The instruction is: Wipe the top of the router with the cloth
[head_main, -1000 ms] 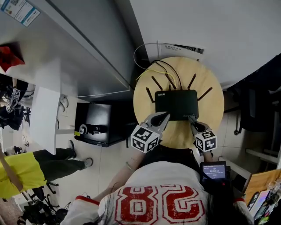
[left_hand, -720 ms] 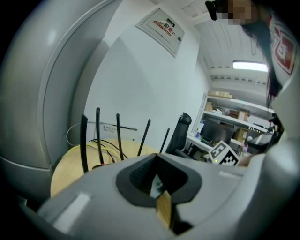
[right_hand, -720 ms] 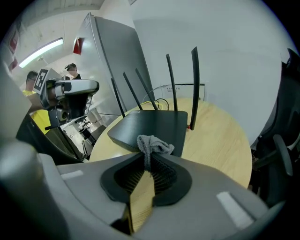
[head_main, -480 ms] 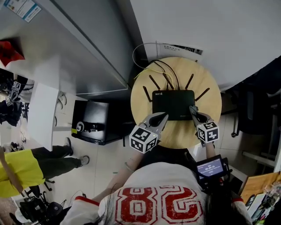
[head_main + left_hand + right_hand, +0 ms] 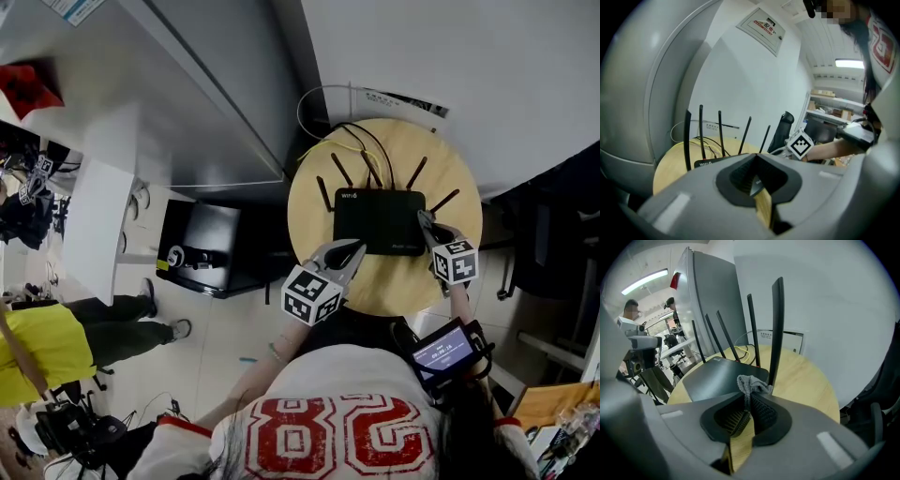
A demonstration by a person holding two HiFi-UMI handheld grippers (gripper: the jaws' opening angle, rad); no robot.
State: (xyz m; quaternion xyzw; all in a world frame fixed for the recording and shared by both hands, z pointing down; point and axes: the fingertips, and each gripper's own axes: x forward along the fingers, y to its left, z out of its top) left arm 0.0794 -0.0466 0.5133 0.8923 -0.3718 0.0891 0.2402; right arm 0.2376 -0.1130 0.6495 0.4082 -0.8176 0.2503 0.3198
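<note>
A black router (image 5: 379, 220) with several upright antennas lies on a round wooden table (image 5: 450, 192). My right gripper (image 5: 425, 223) is at the router's right edge, shut on a small grey cloth (image 5: 751, 382) that bunches out past its fingertips, just above the router's top (image 5: 717, 375) and next to a tall antenna (image 5: 776, 329). My left gripper (image 5: 349, 251) rests at the router's near left corner, shut with nothing in it. In the left gripper view the router (image 5: 708, 162) shows just past the shut jaws, with the right gripper's marker cube (image 5: 801, 144) beyond it.
Yellow and black cables (image 5: 361, 148) run off the table's far side toward the wall. A black box (image 5: 202, 248) stands on the floor to the left of the table. A dark chair (image 5: 548, 234) is at the right. A person in yellow (image 5: 42, 342) stands at the far left.
My right gripper has moved with the cloth from the router's near right corner farther along its right edge. The left gripper has stayed at the near left corner.
</note>
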